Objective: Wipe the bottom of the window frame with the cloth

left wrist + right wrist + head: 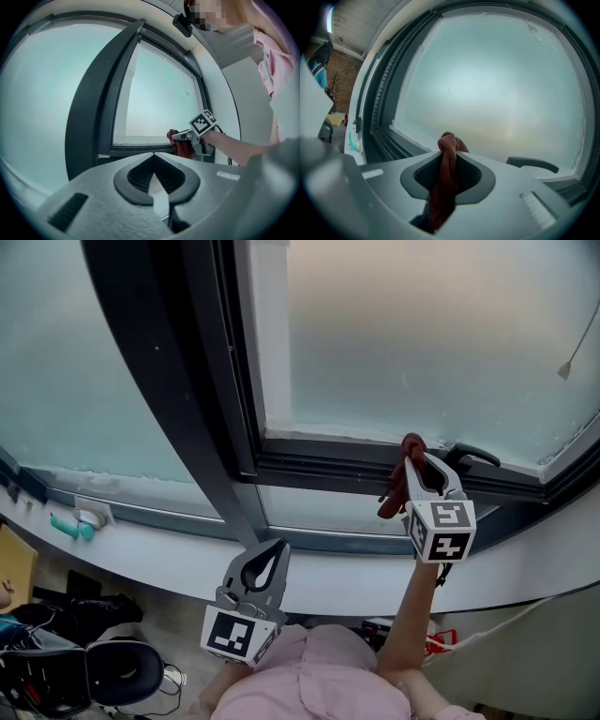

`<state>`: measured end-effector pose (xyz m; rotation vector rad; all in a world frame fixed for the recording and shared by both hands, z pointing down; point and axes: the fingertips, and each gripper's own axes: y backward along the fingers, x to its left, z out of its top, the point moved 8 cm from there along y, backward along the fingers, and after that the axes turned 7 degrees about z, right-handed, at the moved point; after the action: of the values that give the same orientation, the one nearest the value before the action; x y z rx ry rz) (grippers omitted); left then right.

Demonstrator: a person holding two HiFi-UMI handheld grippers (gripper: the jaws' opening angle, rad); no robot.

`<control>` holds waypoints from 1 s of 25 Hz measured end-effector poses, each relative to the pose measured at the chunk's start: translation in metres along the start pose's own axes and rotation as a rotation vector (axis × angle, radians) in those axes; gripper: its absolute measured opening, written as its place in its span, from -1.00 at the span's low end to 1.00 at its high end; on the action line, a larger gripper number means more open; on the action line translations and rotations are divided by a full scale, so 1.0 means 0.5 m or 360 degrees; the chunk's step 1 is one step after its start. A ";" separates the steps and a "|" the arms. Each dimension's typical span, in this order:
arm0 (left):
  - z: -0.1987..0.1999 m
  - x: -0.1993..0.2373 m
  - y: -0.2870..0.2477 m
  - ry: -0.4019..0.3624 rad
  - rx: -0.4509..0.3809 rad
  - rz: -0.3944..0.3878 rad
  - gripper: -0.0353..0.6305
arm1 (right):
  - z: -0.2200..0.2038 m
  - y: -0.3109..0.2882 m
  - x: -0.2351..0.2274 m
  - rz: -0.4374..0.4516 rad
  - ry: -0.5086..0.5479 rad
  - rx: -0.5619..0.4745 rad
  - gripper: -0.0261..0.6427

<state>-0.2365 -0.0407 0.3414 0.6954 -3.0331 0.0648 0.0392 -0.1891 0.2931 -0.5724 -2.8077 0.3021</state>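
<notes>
The right claw [420, 463] is clamping the reddish-brown cloth [397, 488]. A bunched end is poking past the tips and the rest is hanging below. It is hovering just left of the window handle [472, 456], right at the bottom rail of the window frame [319, 463]. I cannot tell whether cloth and rail are touching.

The left claw [274, 554] is sitting closed on nothing, well down and left of the handle.

My read is that the wipe is only getting going. Next, the cloth needs pressing onto the rail and dragging away from the handle, with the grip kept firm.

No writing is showing, only square black-and-white markers on the cubes [441, 529].
</notes>
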 end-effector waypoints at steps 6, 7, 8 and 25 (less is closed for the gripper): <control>0.006 0.070 0.046 0.0001 0.0032 -0.0002 -0.90 | 0.049 -0.016 0.159 0.0288 -0.0166 -0.0212 -0.69; 0.004 0.079 0.054 0.0004 0.0036 -0.0009 -0.90 | 0.055 -0.026 0.187 0.0334 -0.0169 -0.0216 -0.70; 0.003 0.088 0.061 0.0007 0.0039 -0.0016 -0.90 | 0.060 -0.036 0.214 0.0370 -0.0161 -0.0213 -0.70; -0.010 0.205 0.164 -0.0013 0.0040 0.0037 -0.90 | 0.094 -0.191 0.441 0.0452 0.0035 -0.0102 -0.70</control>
<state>-0.3645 -0.0112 0.3475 0.6635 -3.0540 0.1013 -0.2043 -0.1920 0.3192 -0.9859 -2.7207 0.2585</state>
